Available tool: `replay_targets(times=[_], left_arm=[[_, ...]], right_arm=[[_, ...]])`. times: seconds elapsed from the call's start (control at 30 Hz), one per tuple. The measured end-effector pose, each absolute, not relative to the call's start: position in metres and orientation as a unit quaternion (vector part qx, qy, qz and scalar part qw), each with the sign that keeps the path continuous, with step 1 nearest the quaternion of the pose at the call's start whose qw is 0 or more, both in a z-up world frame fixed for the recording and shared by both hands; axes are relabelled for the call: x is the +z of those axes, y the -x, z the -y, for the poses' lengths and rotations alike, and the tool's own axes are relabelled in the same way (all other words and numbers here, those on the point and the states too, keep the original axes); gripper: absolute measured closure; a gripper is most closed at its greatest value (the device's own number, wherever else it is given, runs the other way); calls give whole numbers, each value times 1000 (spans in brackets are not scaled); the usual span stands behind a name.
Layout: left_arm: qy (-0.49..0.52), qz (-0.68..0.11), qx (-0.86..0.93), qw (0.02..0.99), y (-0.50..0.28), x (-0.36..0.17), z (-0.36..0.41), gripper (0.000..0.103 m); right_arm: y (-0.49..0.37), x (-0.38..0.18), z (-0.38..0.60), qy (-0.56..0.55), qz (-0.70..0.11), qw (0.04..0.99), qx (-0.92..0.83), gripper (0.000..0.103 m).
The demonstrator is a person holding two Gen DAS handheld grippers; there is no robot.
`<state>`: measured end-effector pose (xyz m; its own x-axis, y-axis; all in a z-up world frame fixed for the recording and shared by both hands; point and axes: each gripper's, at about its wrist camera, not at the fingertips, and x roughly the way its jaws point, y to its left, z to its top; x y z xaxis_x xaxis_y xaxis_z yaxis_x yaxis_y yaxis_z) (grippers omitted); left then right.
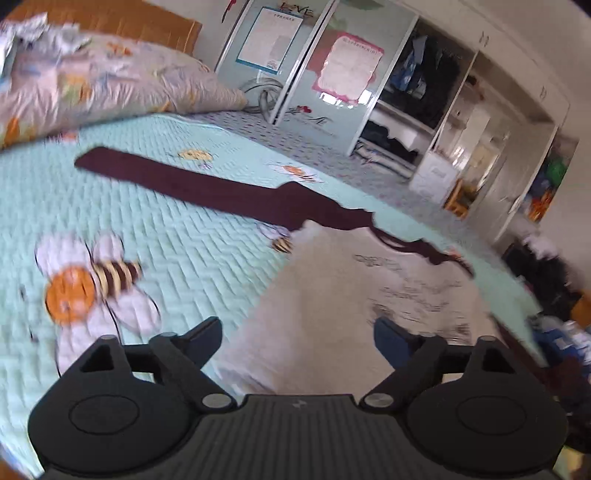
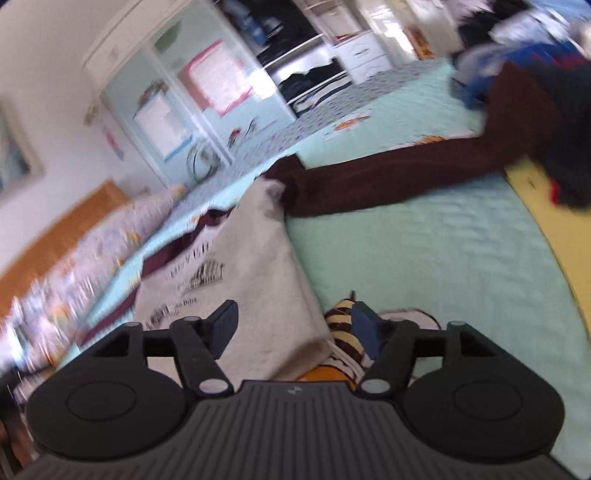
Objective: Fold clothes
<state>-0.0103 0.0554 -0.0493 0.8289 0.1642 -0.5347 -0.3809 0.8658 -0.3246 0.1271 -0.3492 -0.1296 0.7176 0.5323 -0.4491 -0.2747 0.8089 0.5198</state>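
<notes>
Open quilt [image 1: 155,206] left of shirt [image 1: 332,302], pillow [image 1: 103,85] blocking far edge.

Bright daylight, heavy motion blur esp. right view, fisheye edges warped.

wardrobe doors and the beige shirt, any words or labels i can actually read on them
"LOVE": dark lettering at the top of the wardrobe door, partly cut off.
Blue-framed poster: print too small to read.
Pink-edged poster: washed out, unreadable.
Beige shirt: dark printed lines, too blurred to read in either view.

"LOVE" stands above the wardrobe door [image 1: 295,55]; the print on the beige shirt [image 1: 369,295] is too blurred to read
</notes>
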Motion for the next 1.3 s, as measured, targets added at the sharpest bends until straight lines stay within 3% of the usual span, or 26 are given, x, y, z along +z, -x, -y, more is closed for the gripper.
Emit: replay_targets(times=[0.23,0.33,0.37,0.4,0.43,0.47,0.5,0.57,0.8,0.97,1.07,1.13,1.23,1.3], left_arm=[[222,-365,92,900,-54,-88,-96,8],[181,-388,40,903,-65,-98,-79,9],[175,-389,26,904,-67,-98,-75,19],[184,-390,21,902,-68,-98,-75,29],[202,-390,17,898,-68,-98,-78,62],[224,-388,9,894,-67,-99,-82,92],[231,-388,8,892,-66,-98,-83,92],[213,-391,22,895,-64,-92,-77,92],[186,-392,64,899,-58,-62,-68,92],[136,-419,103,892,-71,-90,-70,85],[136,-414,107,894,-67,-90,-72,85],[136,-414,103,894,-63,-88,-76,84],[133,-416,96,894,-59,-90,-80,80],[114,-420,91,896,-56,-92,-75,80]], right_arm=[[-157,-144,334,-202,-359,877,248,19],[-157,-147,333,-204,-360,872,263,21],[-156,-148,333,-200,-361,872,262,26],[-156,-149,333,-199,-363,872,260,40],[-157,-150,335,-202,-366,872,256,61],[-158,-152,338,-207,-370,871,250,74],[-158,-154,342,-218,-372,868,247,86],[-159,-157,348,-242,-372,860,252,90],[-152,-118,350,-280,-360,852,257,92],[-161,-137,342,-232,-395,856,238,91],[-158,-157,342,-244,-392,854,239,82],[-155,-159,351,-286,-385,844,241,66],[-152,-156,357,-299,-379,842,239,62],[-150,-153,359,-294,-378,846,236,51]])
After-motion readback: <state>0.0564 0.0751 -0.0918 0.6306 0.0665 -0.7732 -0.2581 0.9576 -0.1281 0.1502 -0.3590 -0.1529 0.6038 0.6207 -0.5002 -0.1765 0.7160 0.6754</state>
